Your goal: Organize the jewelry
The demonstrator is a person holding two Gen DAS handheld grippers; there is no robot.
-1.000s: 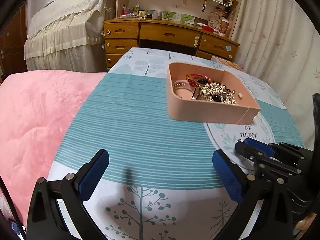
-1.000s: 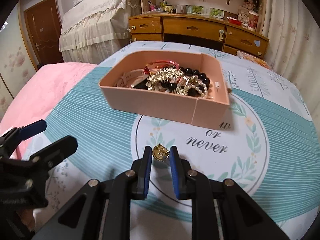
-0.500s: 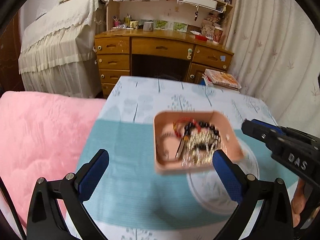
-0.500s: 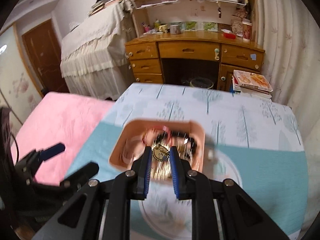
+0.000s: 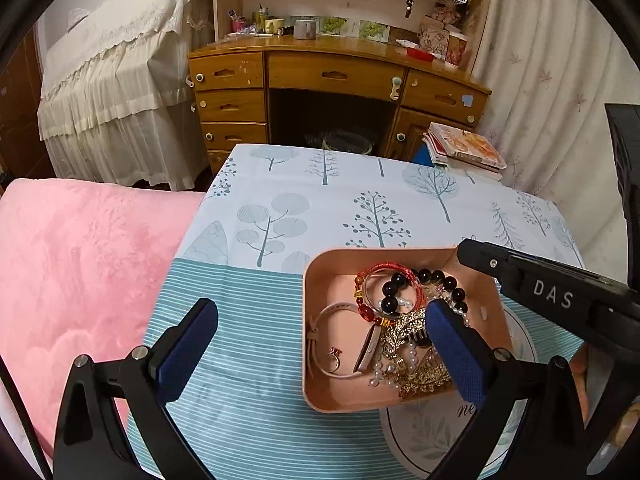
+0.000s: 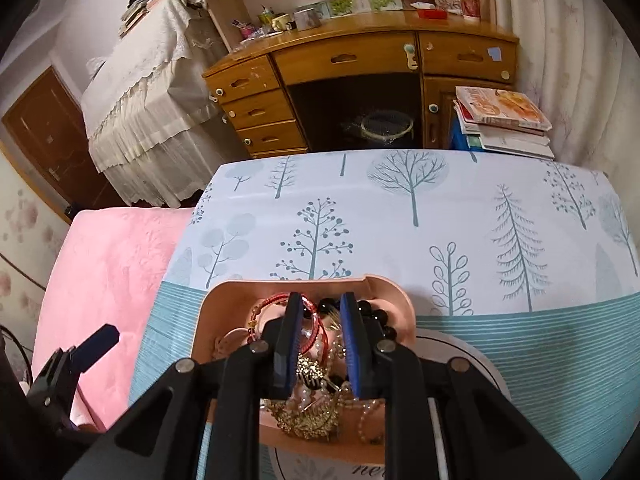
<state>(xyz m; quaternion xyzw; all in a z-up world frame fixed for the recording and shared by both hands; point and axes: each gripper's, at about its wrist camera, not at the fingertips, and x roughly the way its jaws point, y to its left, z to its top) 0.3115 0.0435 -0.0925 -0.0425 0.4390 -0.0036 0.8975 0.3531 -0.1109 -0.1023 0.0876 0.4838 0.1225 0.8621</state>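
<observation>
Both hand-held grippers hung over the jewelry tray.

The right hand-held gripper (image 6: 320,344) pointed down into the pink tray (image 6: 402,300), jaws slightly parted, a small gold piece (image 6: 309,369) between its pads; whether pinched, I couldn't tell. The left hand-held gripper (image 5: 320,344) gaped wide, empty, the tray under its right finger on the tabletop (image 5: 248,400).

White capitals "DAS" stand on the black side of the right gripper (image 5: 552,294). On the tablecloth (image 6: 460,216), script letters "ne" peek out at the near edge of the pink jewelry box (image 6: 224,300); the remainder is hidden.
</observation>
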